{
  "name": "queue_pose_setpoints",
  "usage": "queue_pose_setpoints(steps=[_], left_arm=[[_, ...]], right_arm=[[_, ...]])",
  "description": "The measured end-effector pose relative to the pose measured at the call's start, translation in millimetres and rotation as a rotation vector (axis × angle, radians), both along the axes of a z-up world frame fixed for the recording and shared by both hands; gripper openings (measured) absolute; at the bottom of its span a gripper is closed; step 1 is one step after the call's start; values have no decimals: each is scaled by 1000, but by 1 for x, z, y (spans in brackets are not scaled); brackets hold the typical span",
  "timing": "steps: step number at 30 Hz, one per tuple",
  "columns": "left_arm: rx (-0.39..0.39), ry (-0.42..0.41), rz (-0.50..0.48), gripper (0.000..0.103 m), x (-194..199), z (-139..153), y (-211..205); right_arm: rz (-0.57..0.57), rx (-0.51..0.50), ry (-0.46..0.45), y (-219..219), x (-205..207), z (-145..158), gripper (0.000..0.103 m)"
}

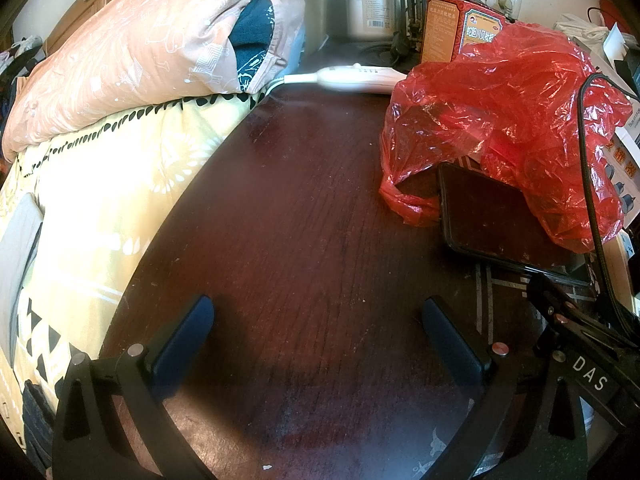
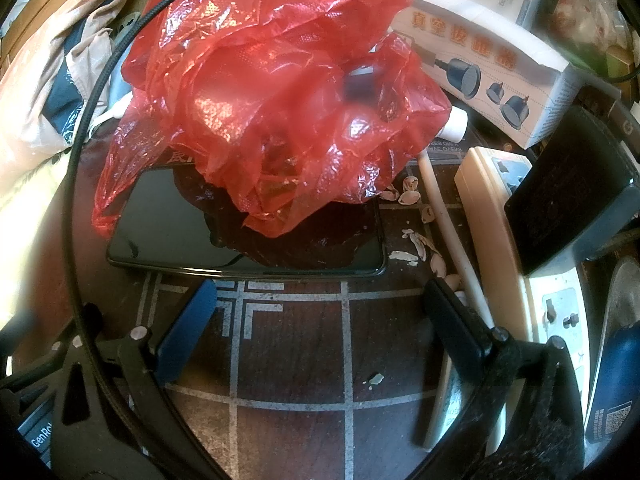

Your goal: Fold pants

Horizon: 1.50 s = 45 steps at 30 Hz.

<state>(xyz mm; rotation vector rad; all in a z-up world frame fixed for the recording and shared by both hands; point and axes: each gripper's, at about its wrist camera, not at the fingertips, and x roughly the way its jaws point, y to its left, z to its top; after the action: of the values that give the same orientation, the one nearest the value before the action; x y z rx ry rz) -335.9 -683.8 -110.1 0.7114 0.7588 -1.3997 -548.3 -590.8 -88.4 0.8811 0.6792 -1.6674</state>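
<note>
No pants are clearly in view. My left gripper (image 1: 318, 316) is open and empty, low over a dark wooden table (image 1: 304, 208). My right gripper (image 2: 320, 300) is open and empty over the same table (image 2: 288, 344), where white lines are painted on it. Part of the right gripper's black body (image 1: 580, 356) shows at the lower right of the left wrist view. A bed with a yellow patterned sheet (image 1: 112, 184) lies left of the table; a grey cloth (image 1: 20, 248) and something dark (image 1: 36, 412) lie at its left edge, too cut off to identify.
A red plastic bag (image 1: 512, 120) (image 2: 272, 96) lies over a black phone (image 1: 492, 220) (image 2: 168, 232). A power strip (image 2: 500, 216), white cable (image 2: 448, 224), nut shells (image 2: 416, 240), boxes (image 2: 492, 60), a black cable (image 1: 592, 184) and a white controller (image 1: 360, 78) crowd the table. A peach quilt (image 1: 120, 60) lies on the bed.
</note>
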Motion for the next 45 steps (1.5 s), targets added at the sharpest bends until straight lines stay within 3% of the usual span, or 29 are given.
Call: queue_pose_setpoints(steps=[45], left_arm=[[-1,-1,2,103,0,0,0]], right_arm=[[-2,0,1,-4,3,-2,103]])
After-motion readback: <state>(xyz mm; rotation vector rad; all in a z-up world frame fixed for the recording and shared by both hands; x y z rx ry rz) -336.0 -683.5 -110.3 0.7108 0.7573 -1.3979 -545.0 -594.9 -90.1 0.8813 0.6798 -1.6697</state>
